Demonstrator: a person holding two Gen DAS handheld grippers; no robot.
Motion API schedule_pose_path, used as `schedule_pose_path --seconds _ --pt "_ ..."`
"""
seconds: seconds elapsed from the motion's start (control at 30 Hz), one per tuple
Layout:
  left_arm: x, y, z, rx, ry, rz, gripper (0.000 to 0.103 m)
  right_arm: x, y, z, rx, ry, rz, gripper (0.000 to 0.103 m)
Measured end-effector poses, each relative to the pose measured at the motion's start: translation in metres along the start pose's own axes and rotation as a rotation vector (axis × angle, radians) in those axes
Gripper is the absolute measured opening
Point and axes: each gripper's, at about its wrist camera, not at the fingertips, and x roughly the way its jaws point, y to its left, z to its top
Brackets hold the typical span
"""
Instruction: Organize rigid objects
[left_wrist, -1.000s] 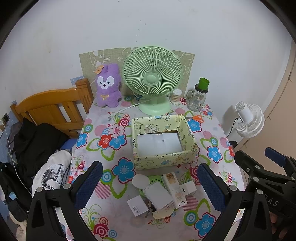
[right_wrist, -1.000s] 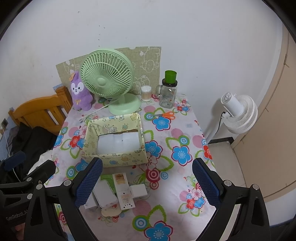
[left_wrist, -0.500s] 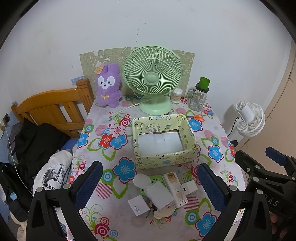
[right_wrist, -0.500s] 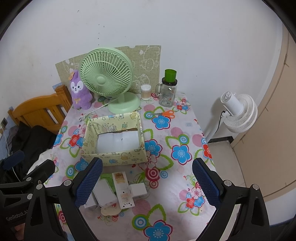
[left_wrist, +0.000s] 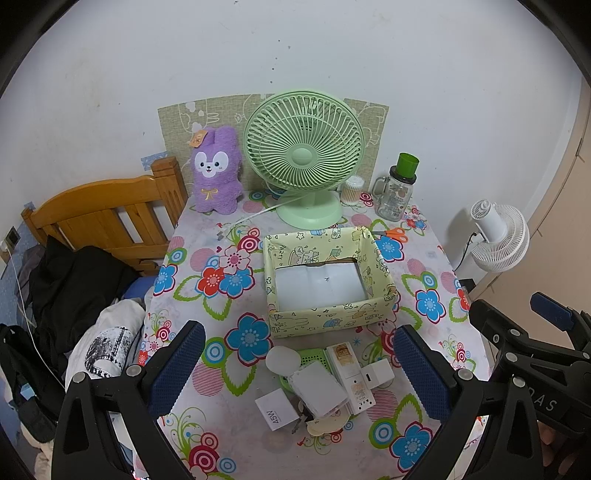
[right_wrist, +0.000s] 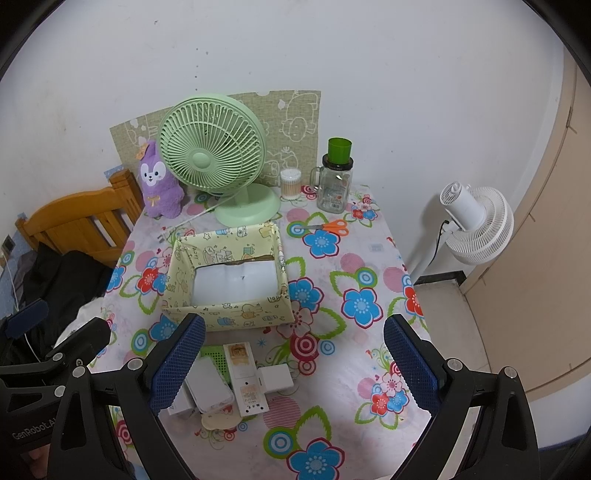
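While the small white rigid items (left_wrist: 325, 384) are lying heaped on the surface (left_wrist: 221, 369) just before the empty box (left_wrist: 328, 280), both left gripper (left_wrist: 299, 369) and right gripper (right_wrist: 293, 363) are being held above, fingers spread wide and holding nothing, seemingly for a first pick.

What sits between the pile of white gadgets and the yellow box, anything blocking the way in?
Nothing visible does. The pile lies on the tablecloth just in front of the yellow box, whose top is open and which holds only a white liner. Both claws, left and right, hover open above the pile.
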Motion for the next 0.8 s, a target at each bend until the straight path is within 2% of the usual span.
schedule_pose_path --seconds 0.8 --pt "0.0001 -0.0019 -0.0001 0.002 0.0 0.003 0.103 0.0013 0.0007 -0.0005 0.0 0.002 -0.002 0.099"
